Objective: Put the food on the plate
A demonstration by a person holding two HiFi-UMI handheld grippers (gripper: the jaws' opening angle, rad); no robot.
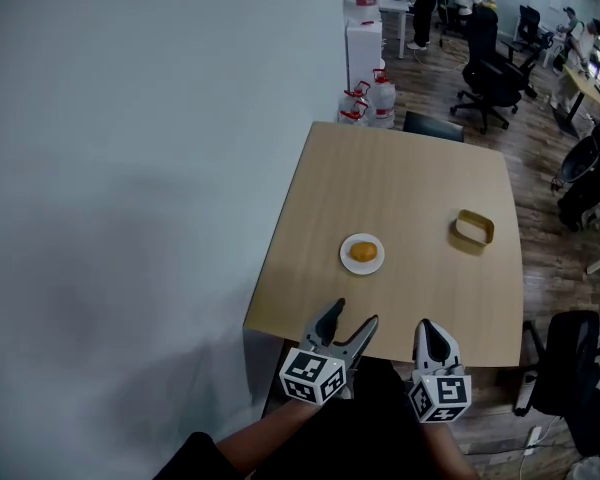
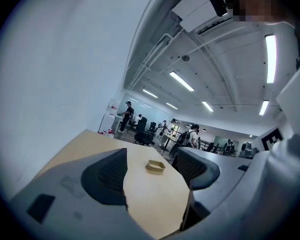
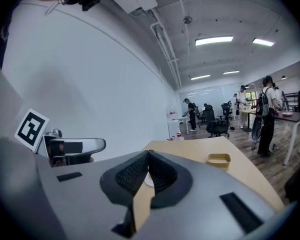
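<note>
A round golden-brown piece of food (image 1: 363, 252) lies on a small white plate (image 1: 348, 262) near the middle of the wooden table (image 1: 400, 173). Both grippers hang over the table's near edge, short of the plate. My left gripper (image 1: 355, 314) is open with nothing between its jaws; in the left gripper view (image 2: 150, 156) only bare tabletop shows in the gap. My right gripper (image 1: 427, 326) is shut and holds nothing, its pads meeting in the right gripper view (image 3: 148, 156). A sliver of the plate (image 3: 148, 181) shows behind them.
A tan rectangular container (image 1: 474, 228) stands on the table right of the plate. A white wall (image 1: 130, 168) runs along the table's left side. Water jugs (image 1: 368, 100) and a dark chair (image 1: 433, 125) sit beyond the far edge, another chair (image 1: 570, 368) at the right.
</note>
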